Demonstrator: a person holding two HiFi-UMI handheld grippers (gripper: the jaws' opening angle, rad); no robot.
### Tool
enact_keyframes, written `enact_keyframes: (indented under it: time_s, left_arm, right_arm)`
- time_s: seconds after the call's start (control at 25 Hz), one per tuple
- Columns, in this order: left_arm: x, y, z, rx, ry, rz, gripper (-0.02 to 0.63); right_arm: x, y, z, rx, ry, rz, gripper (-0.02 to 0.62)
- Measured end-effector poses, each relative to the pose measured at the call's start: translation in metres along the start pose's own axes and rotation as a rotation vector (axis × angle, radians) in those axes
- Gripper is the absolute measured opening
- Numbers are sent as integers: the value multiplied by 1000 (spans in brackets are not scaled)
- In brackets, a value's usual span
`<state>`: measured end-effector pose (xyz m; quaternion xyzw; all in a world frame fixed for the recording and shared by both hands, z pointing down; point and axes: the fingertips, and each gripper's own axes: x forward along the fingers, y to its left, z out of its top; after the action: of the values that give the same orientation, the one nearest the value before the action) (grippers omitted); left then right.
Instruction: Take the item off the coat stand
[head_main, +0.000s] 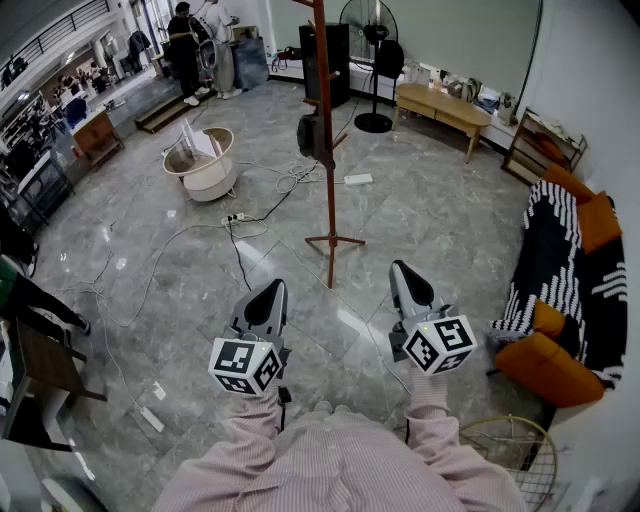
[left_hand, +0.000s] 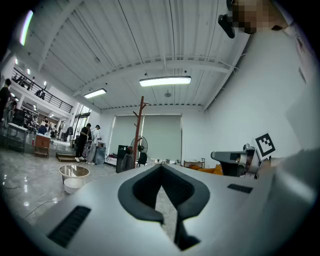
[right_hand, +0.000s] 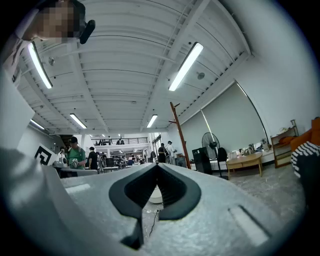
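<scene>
A tall reddish-brown coat stand rises from the grey marble floor ahead of me. A dark bag hangs on its left side, partway up the pole. My left gripper and my right gripper are held side by side in front of my chest, well short of the stand's feet. Both point towards the stand, shut and empty. In the left gripper view the stand and the bag show far off beyond the closed jaw tips. The right gripper view shows the stand above its closed tips.
Cables and a power strip trail over the floor near the stand's base. A round white tub sits to the left. A fan and a wooden bench stand behind. A sofa with orange cushions lines the right wall, with a wire basket beside me.
</scene>
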<state>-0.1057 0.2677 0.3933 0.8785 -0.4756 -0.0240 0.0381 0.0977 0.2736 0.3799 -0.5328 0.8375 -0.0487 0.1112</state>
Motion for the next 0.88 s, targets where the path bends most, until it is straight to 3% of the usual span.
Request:
enact_keyframes:
  time_s: [0.88]
  left_arm:
    - [4,11,-9,-32,-9,65,5]
  right_arm:
    - [2,-16,-14,39,17,7,5]
